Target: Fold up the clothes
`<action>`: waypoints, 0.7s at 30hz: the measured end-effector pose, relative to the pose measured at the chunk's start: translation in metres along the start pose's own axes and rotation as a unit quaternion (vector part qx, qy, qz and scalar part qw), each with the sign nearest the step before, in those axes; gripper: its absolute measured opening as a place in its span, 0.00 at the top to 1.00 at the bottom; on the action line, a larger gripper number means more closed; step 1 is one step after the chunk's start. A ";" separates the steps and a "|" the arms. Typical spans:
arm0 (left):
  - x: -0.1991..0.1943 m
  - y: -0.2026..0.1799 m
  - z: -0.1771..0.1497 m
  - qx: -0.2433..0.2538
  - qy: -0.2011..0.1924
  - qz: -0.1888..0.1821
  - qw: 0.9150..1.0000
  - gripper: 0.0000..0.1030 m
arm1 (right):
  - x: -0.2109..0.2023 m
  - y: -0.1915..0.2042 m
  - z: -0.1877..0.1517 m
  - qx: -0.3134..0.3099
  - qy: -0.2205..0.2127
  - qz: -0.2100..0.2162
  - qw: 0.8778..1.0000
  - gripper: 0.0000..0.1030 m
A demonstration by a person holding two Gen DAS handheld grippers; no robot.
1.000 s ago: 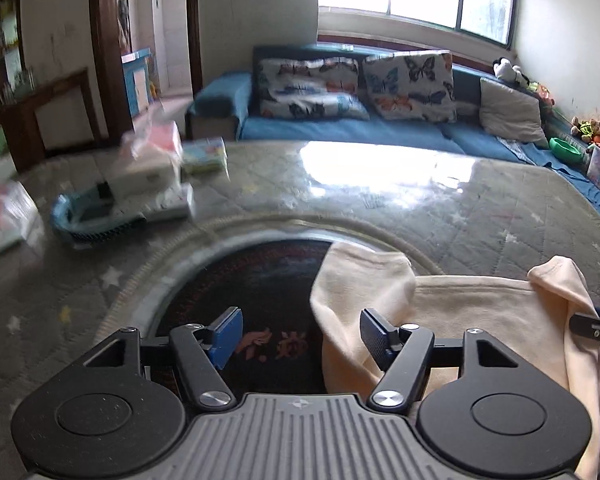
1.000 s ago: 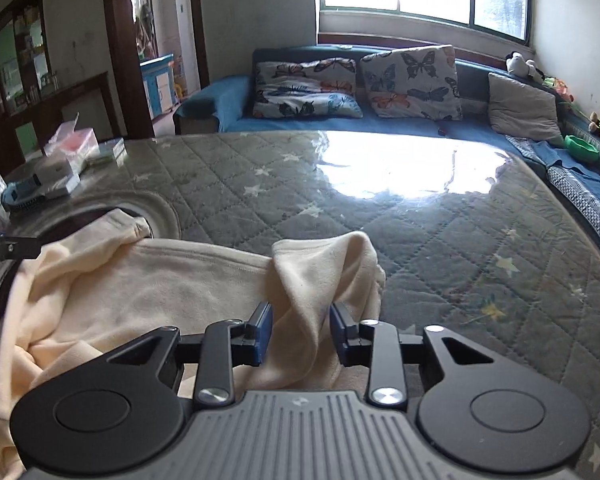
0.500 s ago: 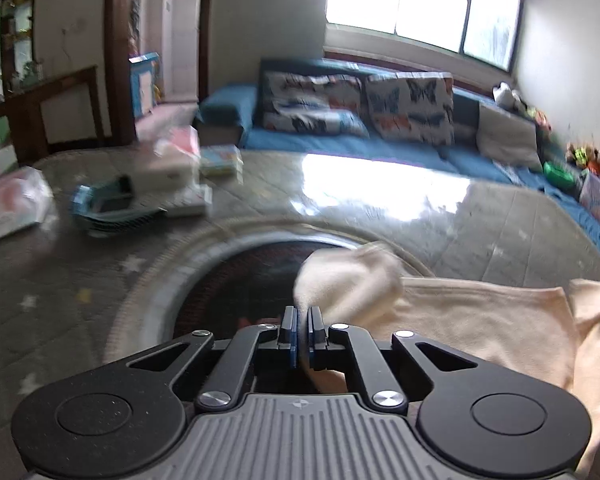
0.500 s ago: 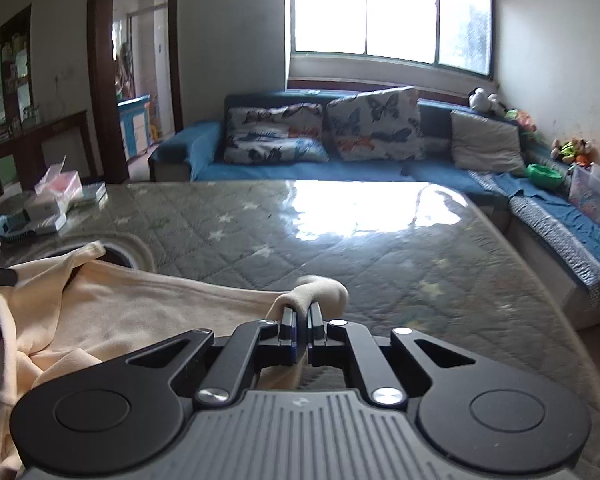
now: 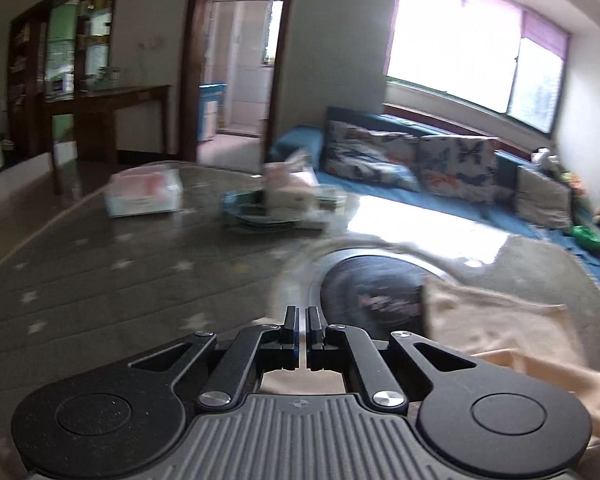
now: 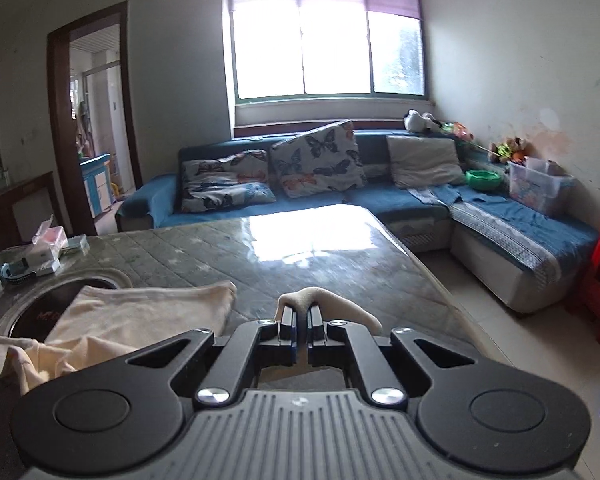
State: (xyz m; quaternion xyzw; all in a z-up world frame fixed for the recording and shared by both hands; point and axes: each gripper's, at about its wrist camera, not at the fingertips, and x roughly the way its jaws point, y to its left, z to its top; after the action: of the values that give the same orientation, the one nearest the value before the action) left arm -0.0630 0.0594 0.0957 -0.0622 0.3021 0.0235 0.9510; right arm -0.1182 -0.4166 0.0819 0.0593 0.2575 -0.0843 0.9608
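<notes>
The quilted table [image 6: 220, 256] stands before a blue sofa [image 6: 380, 200]. Both grippers should lift together and keep the cream garment [image 6: 140, 316] taut (my judgement). The right gripper [image 6: 300, 320] is clenched on its edge; the left gripper [image 5: 301, 320] is closed, its hold hidden. The cloth, soft and wrinkled, lies partly on the table.

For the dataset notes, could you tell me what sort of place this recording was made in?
Most likely a home living room: a blue corner sofa with butterfly cushions sits under a window, with soft toys along its back. The cream garment lies on a quilted table.
</notes>
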 end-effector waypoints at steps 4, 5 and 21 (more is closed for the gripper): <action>-0.007 0.006 -0.014 0.016 0.012 0.005 1.000 0.95 | -0.002 -0.022 -0.021 0.026 0.028 -0.024 0.999 0.94; -0.007 0.004 -0.017 0.023 0.015 0.004 1.000 0.93 | -0.003 -0.027 -0.027 0.033 0.035 -0.031 0.998 0.93; 0.020 -0.115 -0.069 0.305 -0.028 -0.077 0.949 0.48 | -0.004 -0.051 -0.048 0.036 0.064 -0.071 0.995 0.54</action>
State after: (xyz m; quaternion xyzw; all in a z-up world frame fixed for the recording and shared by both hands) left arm -0.0769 -0.0636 0.0401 0.2078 0.2620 -0.1415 0.9317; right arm -0.1547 -0.4586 0.0388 0.0806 0.3189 -0.1579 0.9311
